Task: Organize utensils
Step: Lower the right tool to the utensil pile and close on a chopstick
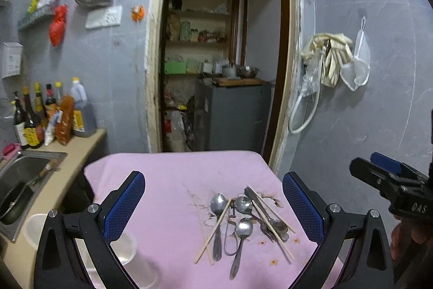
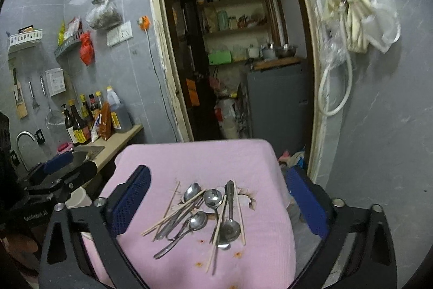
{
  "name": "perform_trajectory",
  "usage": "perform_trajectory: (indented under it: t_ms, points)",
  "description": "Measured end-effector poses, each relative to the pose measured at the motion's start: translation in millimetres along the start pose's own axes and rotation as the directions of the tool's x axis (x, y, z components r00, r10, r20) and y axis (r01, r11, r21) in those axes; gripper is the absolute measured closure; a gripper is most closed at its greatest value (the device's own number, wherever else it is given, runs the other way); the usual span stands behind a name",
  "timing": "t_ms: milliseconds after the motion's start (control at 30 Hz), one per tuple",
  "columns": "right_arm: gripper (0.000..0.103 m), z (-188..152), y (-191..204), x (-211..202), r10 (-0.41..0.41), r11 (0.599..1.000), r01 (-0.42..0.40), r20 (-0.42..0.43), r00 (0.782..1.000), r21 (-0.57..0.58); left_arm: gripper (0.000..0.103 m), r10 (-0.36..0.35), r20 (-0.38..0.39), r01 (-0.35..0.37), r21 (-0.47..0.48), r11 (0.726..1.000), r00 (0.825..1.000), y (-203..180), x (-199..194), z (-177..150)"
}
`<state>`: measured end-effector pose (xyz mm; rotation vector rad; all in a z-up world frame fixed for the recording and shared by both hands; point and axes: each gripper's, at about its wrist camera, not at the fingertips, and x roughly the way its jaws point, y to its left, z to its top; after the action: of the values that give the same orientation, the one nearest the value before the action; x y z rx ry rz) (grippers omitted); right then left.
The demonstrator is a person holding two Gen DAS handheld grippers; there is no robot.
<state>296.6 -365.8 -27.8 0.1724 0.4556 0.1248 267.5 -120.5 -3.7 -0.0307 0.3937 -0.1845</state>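
A pile of metal spoons [image 1: 242,230] [image 2: 228,226] and wooden chopsticks [image 1: 213,230] [image 2: 176,214] lies crossed on a pink cloth [image 1: 167,180] [image 2: 189,161] that covers a small table. My left gripper [image 1: 213,197] is open and empty, held above the near side of the pile. My right gripper [image 2: 216,194] is open and empty, also above the pile. The right gripper shows at the right edge of the left wrist view [image 1: 389,180]. The left gripper shows at the left of the right wrist view [image 2: 62,169].
A clear plastic container [image 1: 127,248] stands at the table's left, below my left fingers. A counter with a sink [image 1: 21,175] and sauce bottles [image 1: 54,115] is at the left. An open doorway [image 1: 222,58] to a pantry lies behind the table.
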Motion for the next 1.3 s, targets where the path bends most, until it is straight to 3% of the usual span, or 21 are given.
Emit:
perform_trajectory:
  t_ms: [67,300,467,567,767,833,967,1033,1200,1300]
  points:
    - [0.024,0.3,-10.2,25.3,0.013,1.0,-0.012,-0.048,0.999,0.01,0.007,0.0,-0.038,0.0,0.0,1.0,0.999,-3.6,22.6,-2.0]
    - [0.048,-12.5,-30.5,109.3,0.058,0.998,-0.054,-0.21,0.976,0.028,0.028,-0.005,-0.2,0.0,-0.029,1.0,0.98,-11.9,97.8,-16.8]
    - [0.069,-34.2,-41.8,168.3,0.063,0.998,-0.056,-0.351,0.934,0.03,0.044,-0.025,-0.314,0.014,-0.039,0.999,0.949,-14.3,148.6,-35.1]
    - [0.077,-45.9,-45.0,200.0,0.083,0.996,-0.071,-0.416,0.905,0.044,0.055,-0.039,-0.386,0.022,-0.049,0.999,0.922,-12.9,177.0,-48.3]
    - [0.083,-63.5,-39.7,246.1,0.097,0.995,-0.093,-0.506,0.857,0.033,0.077,-0.026,-0.535,0.017,-0.022,1.0,0.845,-12.1,221.8,-71.4]
    - [0.084,-67.6,-37.1,256.6,0.098,0.995,-0.1,-0.534,0.84,0.024,0.08,-0.014,-0.576,0.011,-0.009,1.0,0.817,-12.1,232.2,-76.9]
    - [0.086,-76.6,-37.6,270.3,0.1,0.994,-0.11,-0.594,0.799,0.02,0.086,-0.028,-0.625,0.027,-0.01,1.0,0.78,-11.6,242.6,-83.3]
    - [0.087,-77.8,-40.2,273.9,0.098,0.994,-0.111,-0.606,0.789,0.016,0.09,-0.03,-0.645,0.04,0.001,0.999,0.763,-13.7,248.3,-84.4]
    - [0.099,-73.4,-43.8,281.7,0.122,0.992,-0.121,-0.643,0.756,0.046,0.094,-0.041,-0.671,0.051,-0.004,0.999,0.74,-14.3,253.5,-78.4]
    - [0.099,-71.5,-48.7,280.1,0.161,0.987,-0.136,-0.641,0.751,0.089,0.098,-0.063,-0.665,0.051,-0.037,0.998,0.745,-8.8,246.6,-73.3]
